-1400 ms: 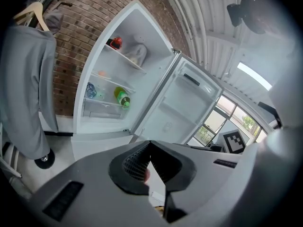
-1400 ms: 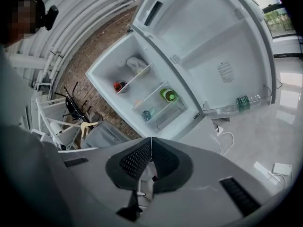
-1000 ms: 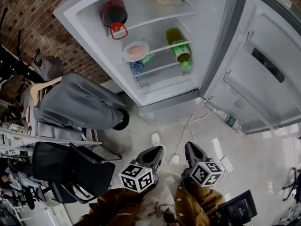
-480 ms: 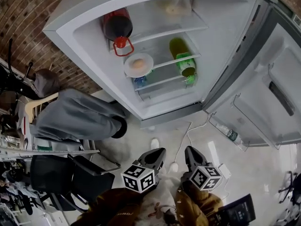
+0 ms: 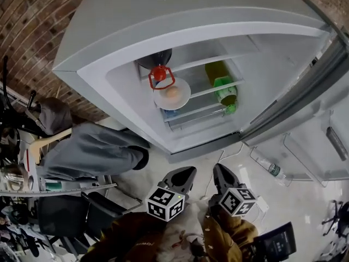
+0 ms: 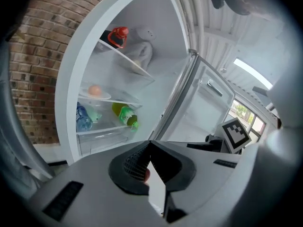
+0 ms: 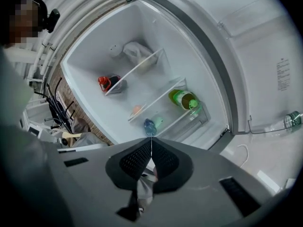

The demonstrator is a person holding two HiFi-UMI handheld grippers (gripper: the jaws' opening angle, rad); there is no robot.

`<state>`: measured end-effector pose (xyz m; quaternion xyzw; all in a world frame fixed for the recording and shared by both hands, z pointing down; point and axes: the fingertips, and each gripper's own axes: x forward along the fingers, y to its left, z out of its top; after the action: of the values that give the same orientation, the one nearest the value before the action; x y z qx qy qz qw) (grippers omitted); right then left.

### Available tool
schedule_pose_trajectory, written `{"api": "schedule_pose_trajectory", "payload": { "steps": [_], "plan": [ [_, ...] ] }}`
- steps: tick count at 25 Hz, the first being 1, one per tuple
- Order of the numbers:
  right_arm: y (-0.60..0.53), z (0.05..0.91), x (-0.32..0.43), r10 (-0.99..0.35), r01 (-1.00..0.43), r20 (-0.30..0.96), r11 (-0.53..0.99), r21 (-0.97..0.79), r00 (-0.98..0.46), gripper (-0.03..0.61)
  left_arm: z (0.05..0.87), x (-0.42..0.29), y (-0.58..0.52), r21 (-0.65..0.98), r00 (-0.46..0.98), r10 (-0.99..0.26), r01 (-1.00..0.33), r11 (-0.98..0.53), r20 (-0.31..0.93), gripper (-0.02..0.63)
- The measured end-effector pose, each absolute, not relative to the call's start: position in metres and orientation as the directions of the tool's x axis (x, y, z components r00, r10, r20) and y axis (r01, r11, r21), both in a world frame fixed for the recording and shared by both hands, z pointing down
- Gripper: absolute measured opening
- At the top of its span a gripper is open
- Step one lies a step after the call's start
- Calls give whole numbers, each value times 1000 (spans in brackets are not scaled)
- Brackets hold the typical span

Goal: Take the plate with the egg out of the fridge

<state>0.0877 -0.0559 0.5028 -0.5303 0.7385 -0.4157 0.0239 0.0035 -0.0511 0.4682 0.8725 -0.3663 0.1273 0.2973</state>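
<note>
The fridge (image 5: 109, 53) stands open ahead of me. On its middle shelf lies a white plate (image 5: 172, 94) with a tan egg (image 5: 172, 91) on it, at the left of the shelf. The left gripper view shows the same plate (image 6: 95, 94) and egg (image 6: 94, 90); in the right gripper view the egg (image 7: 137, 109) is a small orange spot. My left gripper (image 5: 183, 174) and right gripper (image 5: 222, 173) are held low, well short of the fridge, both shut with nothing between the jaws.
A dark bottle with a red cap (image 5: 158, 71) lies on the shelf above the plate. A green bottle (image 5: 223, 89) lies at the right of the plate's shelf, a blue bottle (image 6: 83, 118) below. The fridge door (image 5: 305, 119) swings open at right. Chairs and a grey cover (image 5: 92, 149) crowd the left.
My head has moved closer to the fridge, so its opening has shifted right and lower in view. Both grippers stay shut in about the same place.
</note>
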Motion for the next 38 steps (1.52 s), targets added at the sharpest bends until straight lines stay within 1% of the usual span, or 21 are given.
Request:
{"api": "schedule_pose_trajectory", "payload": {
  "steps": [4,9,14,19,26,33,35,38],
  "plan": [
    [-81,497,67,-820,-769,377,114,-629,-430,6,466,0,-77,377,728,-537,-682,-626,425,8],
    [-100,497,55,-836,-775,365,108,-623,-410,8,471,1,-95,378,769,-490,-633,-676,411,8],
    [-115,497,49,-833,-732,343,105,-673,-434,8,473,11,-102,378,798,-448,-592,-712,404,8],
    [-138,483,46,-839,-728,306,147,-670,-451,8,469,9,-118,373,784,-470,-612,-697,406,8],
    [-159,467,35,-811,-657,247,209,-725,-530,8,463,12,-123,359,776,-485,-622,-696,404,8],
    [-169,465,34,-791,-631,232,236,-739,-567,8,462,7,-121,346,771,-497,-628,-697,398,8],
    [-176,463,32,-778,-598,218,238,-766,-589,8,463,8,-121,340,772,-495,-626,-702,399,8],
    [-184,461,29,-762,-511,185,214,-833,-621,8,464,9,-120,339,774,-492,-623,-705,399,9]
  ]
}}
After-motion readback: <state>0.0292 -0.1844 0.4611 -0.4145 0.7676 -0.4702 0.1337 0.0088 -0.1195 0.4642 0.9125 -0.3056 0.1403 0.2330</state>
